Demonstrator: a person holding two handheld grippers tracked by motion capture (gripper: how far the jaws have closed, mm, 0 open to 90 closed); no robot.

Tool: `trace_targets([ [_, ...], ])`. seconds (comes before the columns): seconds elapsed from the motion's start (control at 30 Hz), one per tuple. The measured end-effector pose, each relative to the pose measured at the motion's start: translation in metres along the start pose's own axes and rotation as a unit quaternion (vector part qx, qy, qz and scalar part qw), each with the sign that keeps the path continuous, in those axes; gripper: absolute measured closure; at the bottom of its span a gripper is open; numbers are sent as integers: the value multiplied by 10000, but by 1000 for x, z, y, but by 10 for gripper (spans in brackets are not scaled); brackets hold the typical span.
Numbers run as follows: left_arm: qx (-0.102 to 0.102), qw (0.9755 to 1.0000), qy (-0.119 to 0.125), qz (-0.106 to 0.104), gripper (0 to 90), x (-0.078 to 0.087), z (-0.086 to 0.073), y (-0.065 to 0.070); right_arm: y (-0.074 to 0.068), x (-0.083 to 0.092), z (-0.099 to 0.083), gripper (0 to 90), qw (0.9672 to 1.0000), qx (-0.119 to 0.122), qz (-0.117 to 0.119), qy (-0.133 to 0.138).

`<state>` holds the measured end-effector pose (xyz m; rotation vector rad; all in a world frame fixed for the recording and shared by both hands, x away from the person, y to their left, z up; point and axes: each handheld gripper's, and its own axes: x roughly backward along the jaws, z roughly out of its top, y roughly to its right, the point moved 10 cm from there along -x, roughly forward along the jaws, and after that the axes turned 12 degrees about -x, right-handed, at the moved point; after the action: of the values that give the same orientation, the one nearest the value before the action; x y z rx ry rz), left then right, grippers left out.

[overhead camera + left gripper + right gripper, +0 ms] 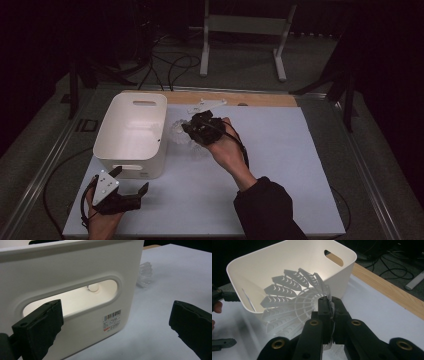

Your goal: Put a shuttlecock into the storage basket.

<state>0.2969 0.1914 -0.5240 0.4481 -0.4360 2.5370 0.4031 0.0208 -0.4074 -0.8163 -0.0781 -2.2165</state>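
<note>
**Fingers pinched on a feather-light plastic shuttlecock beside the bin**

Fingers (324,315) of the right gripper (329,305) are pressed together on the thin skirt edge of a white plastic shuttlecock (292,305), with a sliver of the skirt caught between the pads. In the high view that gripper (192,131) sits just right of the white bin (132,134), at about mid-counter, and the shuttlecock (179,132) shows as a pale, see-through shape between gripper and bin wall. Whether it rests on the counter (280,165) or hangs just above it I cannot tell.

The shuttlecock looks very light, so weight should be no trouble. Its skirt is an open lattice of thin ribs and slotted vanes: springy, easily bent, and likely to crumple or twist under a hard squeeze. A grip on the rim, as here, probably lets it swing or pivot when carried. The firmer ribbed ring low on the skirt, or the rounded nose, would likely give a steadier hold. Smooth plastic may slip, so moderate, even pressure seems best.

The left gripper (131,181) waits at the near left corner, its fingers (40,327) spread wide and holding nothing, pointing at the near wall of the bin (75,270) by its handle slot. The bin is stiff and open-topped, an easy target to drop into.
</note>
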Motion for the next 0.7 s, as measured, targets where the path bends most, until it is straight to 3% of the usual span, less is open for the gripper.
trace_targets([
  [0.7,-7,10000,-1,6,0,0,0,0,-1,-4,15,871,9999,-34,42,92],
])
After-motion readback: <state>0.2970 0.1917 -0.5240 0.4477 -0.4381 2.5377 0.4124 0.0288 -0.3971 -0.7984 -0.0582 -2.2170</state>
